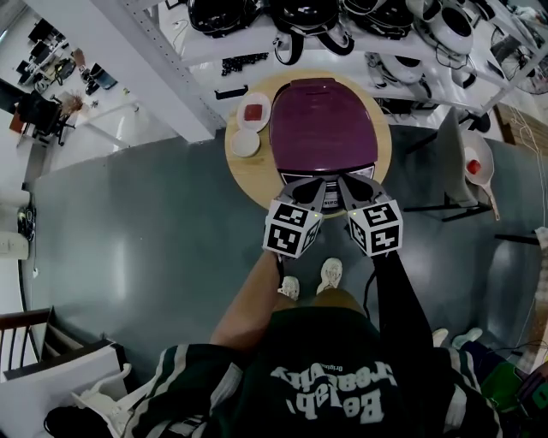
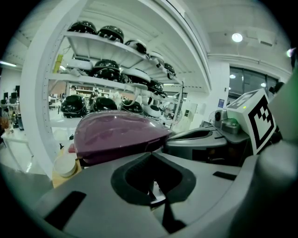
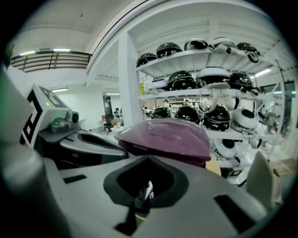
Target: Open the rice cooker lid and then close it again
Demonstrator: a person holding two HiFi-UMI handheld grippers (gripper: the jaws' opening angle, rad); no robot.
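Observation:
The rice cooker stands on a round wooden table (image 1: 248,175), its purple lid (image 1: 324,124) down. That lid also fills the middle of the left gripper view (image 2: 116,132) and the right gripper view (image 3: 167,135). My left gripper (image 1: 318,186) and right gripper (image 1: 347,186) are side by side at the cooker's front edge, pointing at it. In their own views the left gripper (image 2: 153,153) and right gripper (image 3: 149,157) are shut with nothing held, the tips just short of the lid's front lip. Each view shows the other gripper's marker cube (image 2: 258,118) (image 3: 39,114).
A small dish with something red (image 1: 253,111) and a white dish (image 1: 245,143) sit on the table left of the cooker. White shelves with several dark round appliances (image 1: 300,17) rise behind. A chair (image 1: 454,162) stands to the right. The person's feet (image 1: 330,274) are below the table.

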